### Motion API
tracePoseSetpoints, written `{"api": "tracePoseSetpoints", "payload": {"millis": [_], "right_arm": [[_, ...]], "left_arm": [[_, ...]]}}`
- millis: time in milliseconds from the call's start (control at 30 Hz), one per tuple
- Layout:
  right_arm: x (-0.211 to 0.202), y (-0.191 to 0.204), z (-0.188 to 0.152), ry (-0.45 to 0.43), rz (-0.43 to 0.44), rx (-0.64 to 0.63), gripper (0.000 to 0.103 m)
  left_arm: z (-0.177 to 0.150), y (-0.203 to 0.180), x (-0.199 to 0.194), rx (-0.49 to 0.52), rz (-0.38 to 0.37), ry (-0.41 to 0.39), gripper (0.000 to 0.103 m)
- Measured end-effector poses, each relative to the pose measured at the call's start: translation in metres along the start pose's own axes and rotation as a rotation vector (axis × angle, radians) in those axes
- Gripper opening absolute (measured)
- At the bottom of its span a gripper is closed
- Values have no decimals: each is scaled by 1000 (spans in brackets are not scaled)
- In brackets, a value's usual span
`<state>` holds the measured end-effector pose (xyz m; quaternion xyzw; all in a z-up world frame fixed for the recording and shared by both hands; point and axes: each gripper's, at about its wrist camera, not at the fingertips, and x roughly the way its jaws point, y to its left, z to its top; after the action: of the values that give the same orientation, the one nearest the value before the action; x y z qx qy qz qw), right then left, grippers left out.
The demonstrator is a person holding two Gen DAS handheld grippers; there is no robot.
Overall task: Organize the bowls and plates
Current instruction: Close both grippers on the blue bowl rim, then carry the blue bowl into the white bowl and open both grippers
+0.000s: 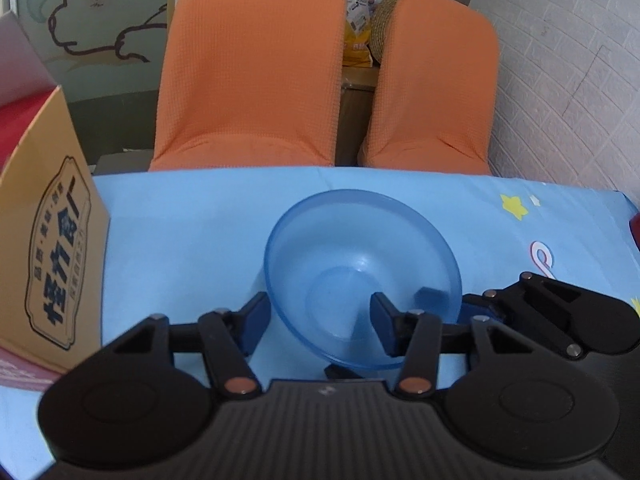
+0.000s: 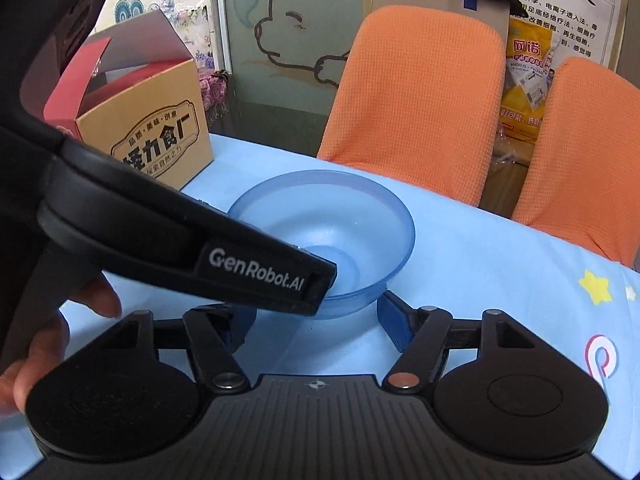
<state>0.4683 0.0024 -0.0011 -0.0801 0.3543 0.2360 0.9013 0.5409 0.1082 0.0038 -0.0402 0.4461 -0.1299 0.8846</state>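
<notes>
Blue translucent bowl (image 1: pixel 362 276) sits upright on the light-blue tablecloth (image 1: pixel 180 232), near the yellow cardboard box (image 1: pixel 48 256). Left gripper (image 1: pixel 320 316) straddles the near rim, one finger (image 1: pixel 384 322) inside the bowl and the other outside, probably a wall pinch for lifting; real pad pressure can't be confirmed. Right gripper (image 2: pixel 316 326) is spread wide, holding nothing, low just beside the bowl's outer wall, likely ready to steady it.

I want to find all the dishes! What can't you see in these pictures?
- Inside the cardboard box: right wrist view, its own walls and flap hide it.
- The blue bowl, near-left part: right wrist view, the left gripper covers it.
- Whether the left jaws press the bowl wall: left wrist view, unclear.
</notes>
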Motion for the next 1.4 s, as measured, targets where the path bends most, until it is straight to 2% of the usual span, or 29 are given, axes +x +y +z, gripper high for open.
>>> {"api": "tracePoseSetpoints", "payload": {"millis": [167,367,567,667,800,1033,1167,1333,1367,1400], "right_arm": [[-8,1,1,-20,-10,-13,103],[-38,1,7,-43,-24,-46,103],[-107,13,-10,-91,-50,-55,103],[-145,21,-31,-127,-92,-70,103],[-196,21,-70,-157,-119,-28,103],[-264,16,-149,-127,-158,66,103],[-277,13,-182,-100,-182,122,103],[-272,6,-201,-93,-168,165,103],[-271,2,-202,-98,-163,175,103],[-273,1,-208,-99,-163,182,103]], "left_arm": [[-2,-4,-12,-10,-14,-18,51],[-9,-28,-52,12,-32,-73,51],[-31,-73,-105,66,-45,-113,51],[-54,-101,-132,93,-74,-135,52],[-94,-140,-157,130,-118,-137,51],[-174,-211,-167,204,-193,-88,53],[-204,-235,-161,232,-205,-55,53],[-214,-241,-147,237,-210,-13,52],[-214,-240,-144,239,-204,-13,54],[-213,-240,-141,239,-211,-12,62]]}}
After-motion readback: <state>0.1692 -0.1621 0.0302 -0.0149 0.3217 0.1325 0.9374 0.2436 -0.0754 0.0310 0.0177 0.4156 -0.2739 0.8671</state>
